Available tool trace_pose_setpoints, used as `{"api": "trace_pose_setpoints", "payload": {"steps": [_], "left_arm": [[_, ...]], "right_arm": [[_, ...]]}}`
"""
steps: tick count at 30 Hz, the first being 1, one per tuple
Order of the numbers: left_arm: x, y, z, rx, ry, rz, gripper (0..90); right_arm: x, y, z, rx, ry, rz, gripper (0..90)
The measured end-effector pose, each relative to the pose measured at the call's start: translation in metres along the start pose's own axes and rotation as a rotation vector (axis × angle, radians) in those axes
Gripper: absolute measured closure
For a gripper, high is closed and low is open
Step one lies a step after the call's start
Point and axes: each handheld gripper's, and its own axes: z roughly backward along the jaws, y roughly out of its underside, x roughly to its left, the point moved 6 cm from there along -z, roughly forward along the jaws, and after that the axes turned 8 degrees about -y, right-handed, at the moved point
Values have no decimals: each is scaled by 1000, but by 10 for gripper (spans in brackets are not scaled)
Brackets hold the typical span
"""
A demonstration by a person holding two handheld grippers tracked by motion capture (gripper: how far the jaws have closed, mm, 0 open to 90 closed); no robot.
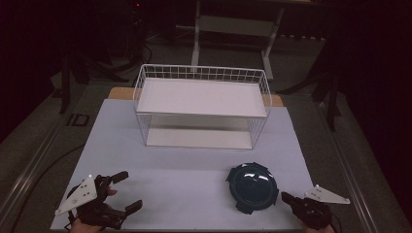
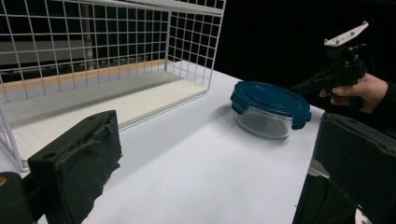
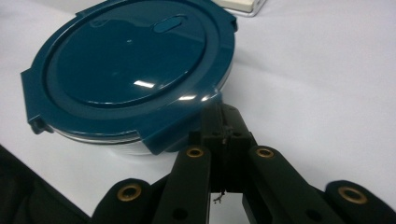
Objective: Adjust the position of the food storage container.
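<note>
– Right tool [image 1: 287,197] has its jaws pressed together, empty, just beside the teal-lidded container [image 1: 252,187] at the bench's [image 1: 194,165] near right.
– And the left tool [image 1: 127,191]?
– Wide apart, idle, near left. Nothing is gripped yet; the wire rack [image 1: 201,104] beyond holds nothing, so the work looks barely begun.

blue-lidded container [image 2: 271,108] beside white wire rack [image 2: 112,56]
</note>
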Motion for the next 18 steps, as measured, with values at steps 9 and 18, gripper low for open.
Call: {"api": "trace_pose_setpoints", "payload": {"steps": [9,18], "left_arm": [[-1,0,-1,2,4,-2,10],[-1,1,-2,6,7,-5,10]], "right_arm": [[1,3,-8,26,-12,-5,900],[-2,-5,-17,28,-22,0,900]]}}
